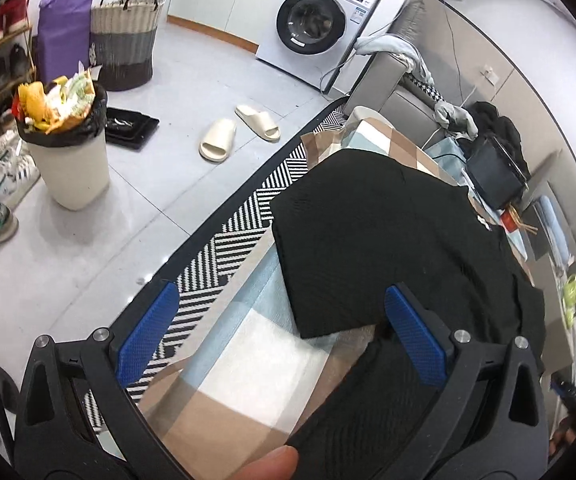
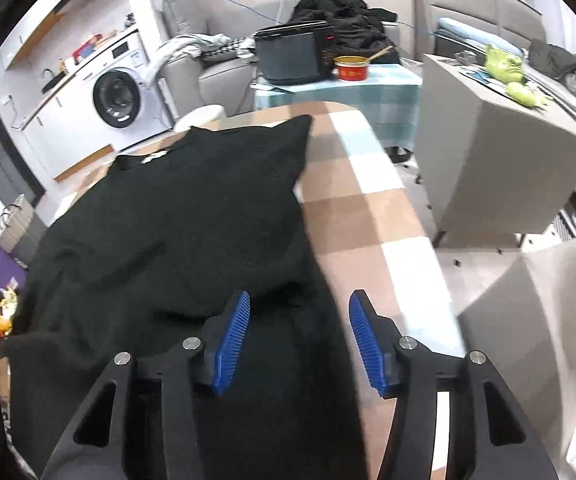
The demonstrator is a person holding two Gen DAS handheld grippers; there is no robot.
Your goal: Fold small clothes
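A black garment (image 1: 387, 240) lies partly folded on a table with a checked brown, white and blue cloth (image 1: 248, 360). My left gripper (image 1: 284, 300) is open above the garment's near left corner, its right blue pad (image 1: 415, 336) over the black cloth. In the right wrist view the same garment (image 2: 168, 220) covers the left of the table (image 2: 367, 208). My right gripper (image 2: 297, 300) is open, jaws apart over the garment's near right edge, holding nothing.
On the floor to the left are a full bin (image 1: 64, 144), slippers (image 1: 240, 132), a basket (image 1: 126, 40), a washing machine (image 1: 319, 20) and a striped rug (image 1: 248, 208). A black appliance (image 2: 291, 56), red bowl (image 2: 351, 68) and grey cabinet (image 2: 495, 140) stand beyond the table.
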